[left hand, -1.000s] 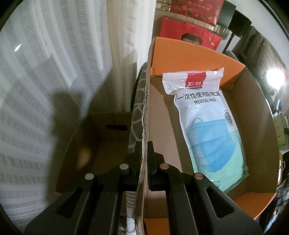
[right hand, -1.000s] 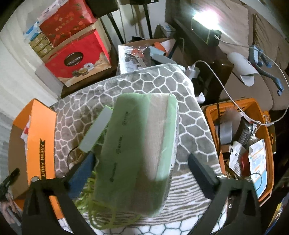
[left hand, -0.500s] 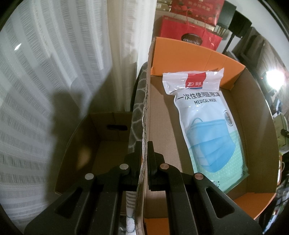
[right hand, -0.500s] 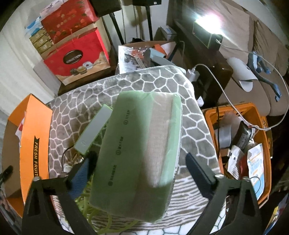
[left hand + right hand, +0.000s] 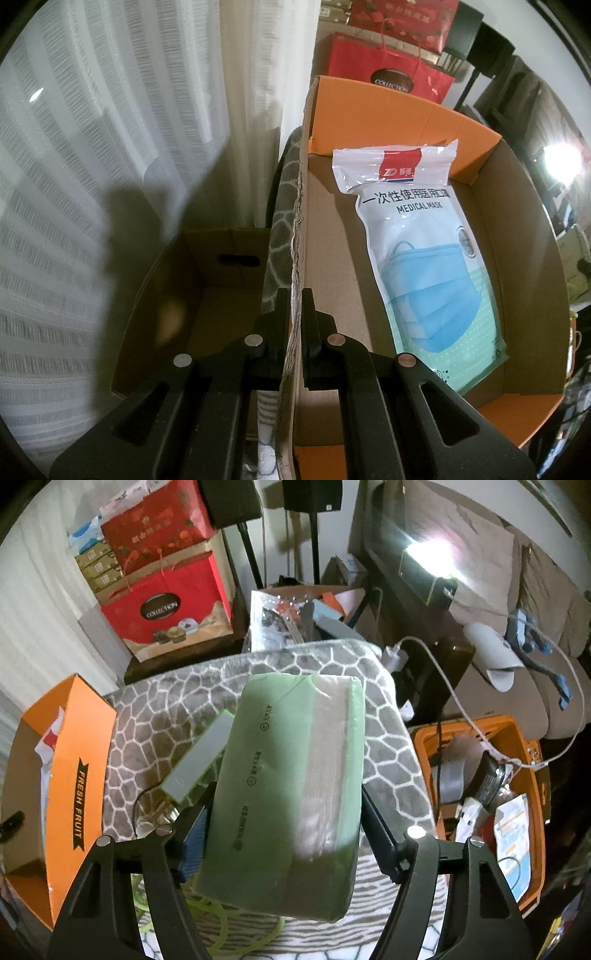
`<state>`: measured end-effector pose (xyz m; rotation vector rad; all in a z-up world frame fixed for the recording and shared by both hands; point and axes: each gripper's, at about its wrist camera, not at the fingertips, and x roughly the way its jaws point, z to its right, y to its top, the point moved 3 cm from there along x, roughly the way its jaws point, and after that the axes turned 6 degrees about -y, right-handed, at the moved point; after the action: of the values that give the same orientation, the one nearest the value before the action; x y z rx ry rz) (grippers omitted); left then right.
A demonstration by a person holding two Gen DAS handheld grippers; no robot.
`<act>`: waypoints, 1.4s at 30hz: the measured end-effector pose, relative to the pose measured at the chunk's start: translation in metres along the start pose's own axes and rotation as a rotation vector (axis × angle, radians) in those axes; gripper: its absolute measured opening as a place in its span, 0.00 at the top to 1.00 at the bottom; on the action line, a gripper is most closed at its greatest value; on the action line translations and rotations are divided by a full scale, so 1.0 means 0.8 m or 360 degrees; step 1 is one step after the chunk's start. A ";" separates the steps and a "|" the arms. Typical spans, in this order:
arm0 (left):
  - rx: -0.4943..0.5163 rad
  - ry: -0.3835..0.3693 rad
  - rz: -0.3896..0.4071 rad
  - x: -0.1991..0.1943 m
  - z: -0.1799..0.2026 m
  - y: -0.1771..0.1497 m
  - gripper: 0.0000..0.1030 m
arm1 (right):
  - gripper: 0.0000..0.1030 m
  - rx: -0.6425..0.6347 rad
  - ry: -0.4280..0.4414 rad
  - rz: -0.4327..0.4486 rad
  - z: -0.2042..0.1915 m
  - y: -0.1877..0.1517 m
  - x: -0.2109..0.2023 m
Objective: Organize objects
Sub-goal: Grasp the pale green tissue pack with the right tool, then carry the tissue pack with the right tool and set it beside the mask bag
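My left gripper (image 5: 294, 295) is shut on the left wall (image 5: 301, 206) of an orange-and-brown cardboard box (image 5: 388, 107). A medical mask packet (image 5: 424, 258) lies flat inside the box. The same box (image 5: 77, 775), marked "FRESH FRUIT", shows at the left of the right wrist view. There a green tissue pack (image 5: 295, 757) lies on a grey patterned blanket (image 5: 166, 709). My right gripper (image 5: 288, 792) straddles the pack, its jaws closing, and both fingers touch its long sides. A slim grey-green box (image 5: 199, 760) and a yellow-green cord (image 5: 221, 923) lie beside and under the pack.
An open brown carton (image 5: 207, 280) stands left of the held wall, against a white curtain (image 5: 110, 147). An orange basket (image 5: 532, 812) full of odds and ends sits right of the blanket. Red gift bags (image 5: 166, 609) and a cluttered carton (image 5: 288, 609) stand behind, and a sofa (image 5: 517, 627) at far right.
The right gripper's jaws have narrowed from wide apart to touching both sides of the green pack. The left gripper and the box have not moved.
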<state>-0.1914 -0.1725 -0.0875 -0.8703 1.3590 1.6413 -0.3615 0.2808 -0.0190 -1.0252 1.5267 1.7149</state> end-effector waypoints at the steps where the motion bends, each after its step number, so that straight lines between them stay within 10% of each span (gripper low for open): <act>1: -0.0002 0.0000 0.0000 0.000 0.000 0.000 0.95 | 0.28 -0.0003 0.0000 0.0012 -0.001 0.002 -0.004; 21: -0.0006 -0.0001 0.0002 0.000 0.001 0.000 0.96 | 0.28 -0.0268 0.0245 0.0221 -0.108 0.046 -0.127; 42: -0.0023 -0.0020 -0.0007 0.002 0.005 -0.001 0.96 | 0.28 -0.0507 0.0578 0.0100 -0.287 0.028 -0.124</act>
<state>-0.1913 -0.1684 -0.0883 -0.8690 1.3374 1.6525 -0.2964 0.0554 0.0706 -1.5359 1.5411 1.9368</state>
